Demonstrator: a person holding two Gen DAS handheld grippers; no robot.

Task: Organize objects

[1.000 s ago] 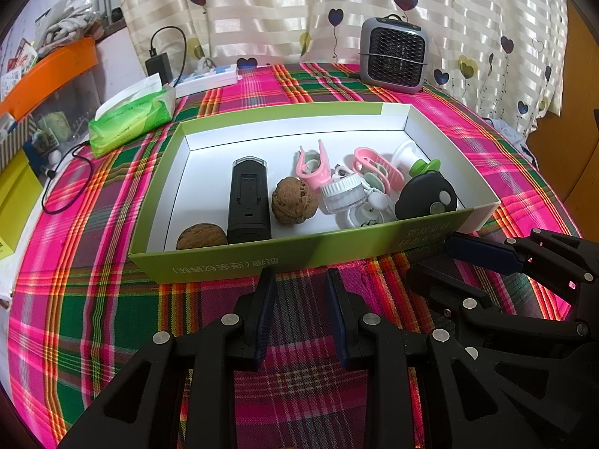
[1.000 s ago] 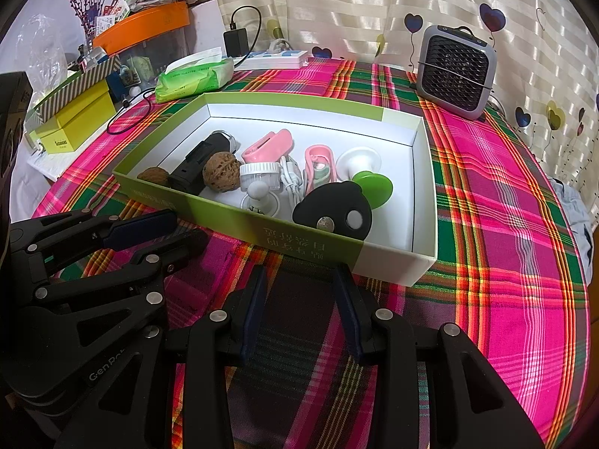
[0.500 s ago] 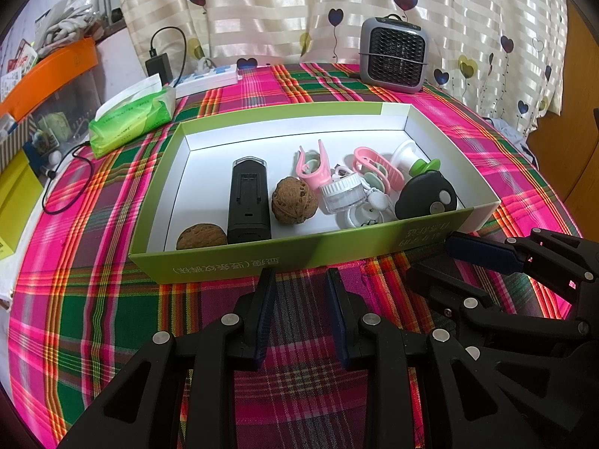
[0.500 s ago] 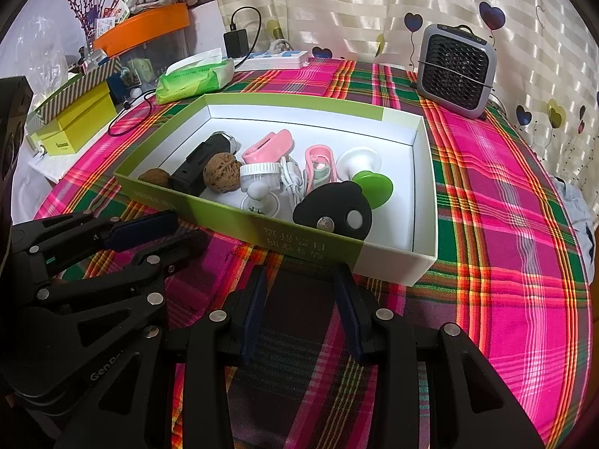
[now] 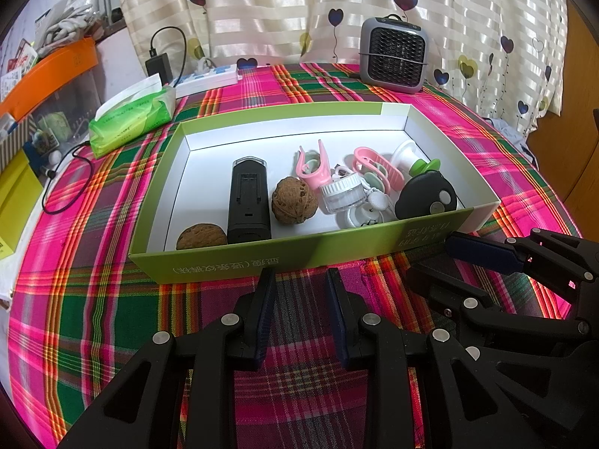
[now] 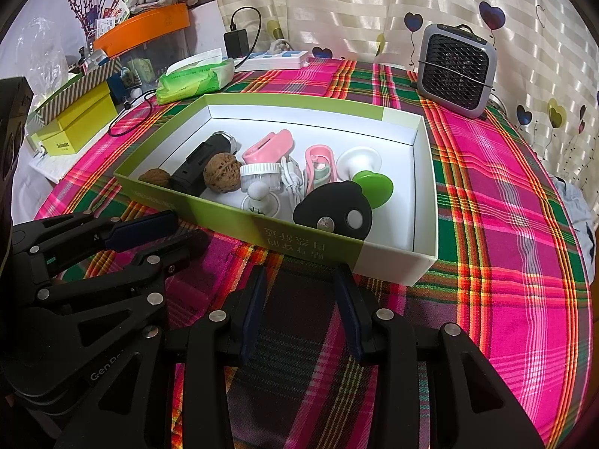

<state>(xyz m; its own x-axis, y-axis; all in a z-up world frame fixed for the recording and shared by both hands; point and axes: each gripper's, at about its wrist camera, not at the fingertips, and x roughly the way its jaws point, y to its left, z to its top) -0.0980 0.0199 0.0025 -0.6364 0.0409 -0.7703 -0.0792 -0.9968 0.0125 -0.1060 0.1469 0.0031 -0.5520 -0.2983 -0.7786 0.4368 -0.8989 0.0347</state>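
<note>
Round table under a pink/green plaid cloth (image 5: pixel 112 292), striped curtain with heart balloons (image 5: pixel 284 11) behind. Landmark: green-walled, white-lined box (image 5: pixel 239 262), long axis running left-right, Chinese print on its near wall, upside down from here, not legible.

Left of the box: green tissue pack (image 5: pixel 131 119), and in the right wrist view a yellow carton (image 6: pixel 75 127) with small print I can't read. Behind the box, to the right: grey mini heater (image 5: pixel 393 56).

Inside the box, left to right: walnut (image 5: pixel 201 237) at the near wall, black rectangular device (image 5: pixel 249 198) lying with its long axis near-to-far, second walnut (image 5: pixel 294 205), clear jar with white lid (image 5: pixel 342 194), pink clips (image 5: pixel 318 168), white/green knob (image 5: pixel 415 159), black oval fob (image 5: pixel 426 196) against the near wall.

Left gripper (image 5: pixel 301 280) in front of the box, over the cloth, jaws apart, nothing between. Right gripper (image 6: pixel 301 277) in front of the box's right end, jaws apart, empty; "GenR.." partly readable on the left one's body.
</note>
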